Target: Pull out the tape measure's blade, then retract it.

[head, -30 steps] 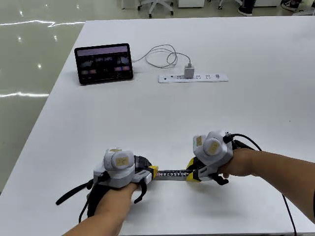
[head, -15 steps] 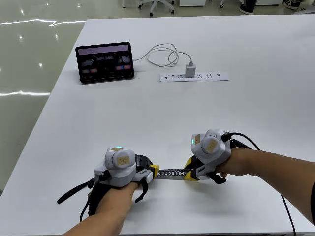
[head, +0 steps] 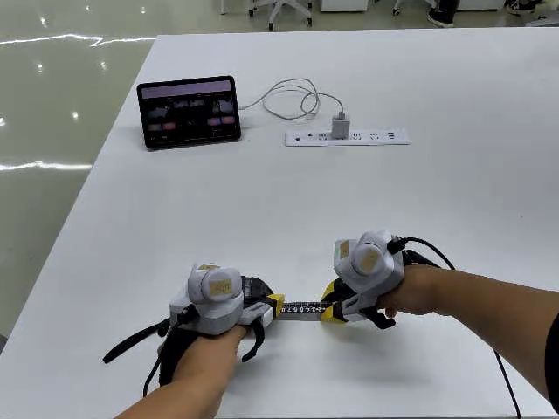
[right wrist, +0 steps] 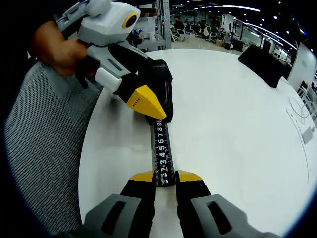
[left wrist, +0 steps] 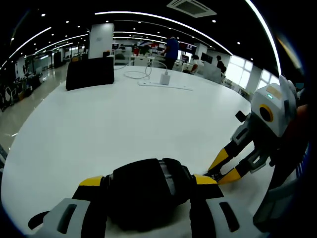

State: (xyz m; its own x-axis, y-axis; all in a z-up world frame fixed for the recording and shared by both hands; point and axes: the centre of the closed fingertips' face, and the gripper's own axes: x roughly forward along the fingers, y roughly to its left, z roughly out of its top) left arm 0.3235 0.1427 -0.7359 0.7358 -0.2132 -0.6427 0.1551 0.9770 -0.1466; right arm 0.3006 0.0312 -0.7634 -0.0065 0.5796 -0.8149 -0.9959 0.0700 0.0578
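L gripper (head: pixel 267 307) jaws clamped round black tape measure (left wrist: pixel 147 192) — R gripper (right wrist: pixel 164 177) pinching blade (right wrist: pixel 161 143) tip, short length out over white table (head: pixel 349 201).

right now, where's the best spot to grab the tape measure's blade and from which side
Grip the blade at its free end, coming along its length from the side away from the case. It is a thin flat strip low over the table, so jaws closing across its edges there, as the right gripper does, suit it.
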